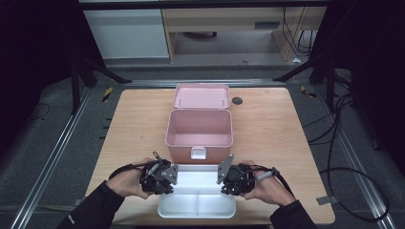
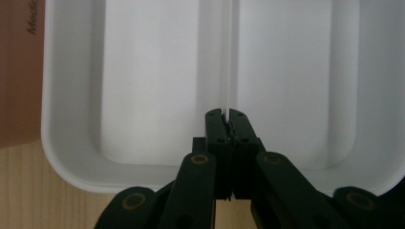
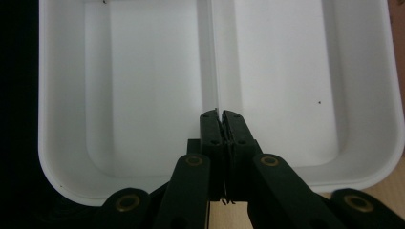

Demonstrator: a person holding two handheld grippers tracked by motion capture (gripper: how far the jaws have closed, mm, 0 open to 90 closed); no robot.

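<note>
Both claws are clamped shut on the same thing: the left gripper pinches the left end of the white plastic divided tray, the right gripper the right end. In the left gripper view the closed jaws of that gripper sit right on the thin centre divider where it meets the rim, and the right gripper looks the same from its side.

The tray sits at the near edge of the light wooden table, just in front of the pink plastic storage box, whose hinged lid is flipped open toward the far side. The box looks empty, and so do both tray compartments.

My guess is the tray is an insert that goes into the box, so the grasp is done and the lift and placing are all left. I can't tell if it's off the table yet.

The tabletop is otherwise bare apart from a dark round grommet far right of the lid. Around it: grey floor, metal rails, loose black cables on the right and pale cabinets at the back.
</note>
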